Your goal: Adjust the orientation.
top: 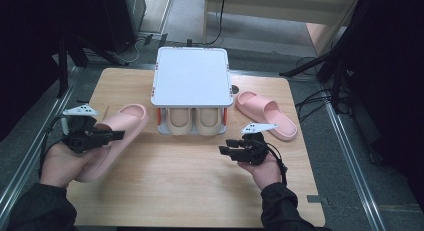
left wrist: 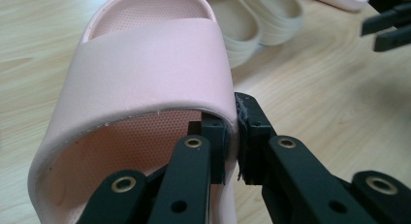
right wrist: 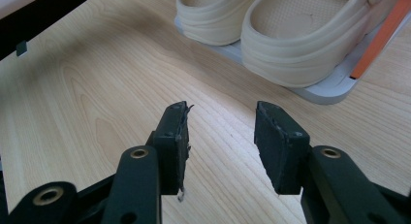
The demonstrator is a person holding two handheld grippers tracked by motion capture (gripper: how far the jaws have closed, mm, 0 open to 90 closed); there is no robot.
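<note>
My left gripper is shut on the strap edge of a pink slipper, which is tilted at the table's left. A second pink slipper lies flat at the right of the rack. A small white two-level rack stands at the table's back middle, with a pair of beige slippers on its lower level. My right gripper is open over bare wood in front of the rack, with nothing between its jaws.
The wooden table has free surface in front of the rack. The rack's orange post and grey base edge lie just ahead of the right gripper. Cables and dark stands surround the table on the floor.
</note>
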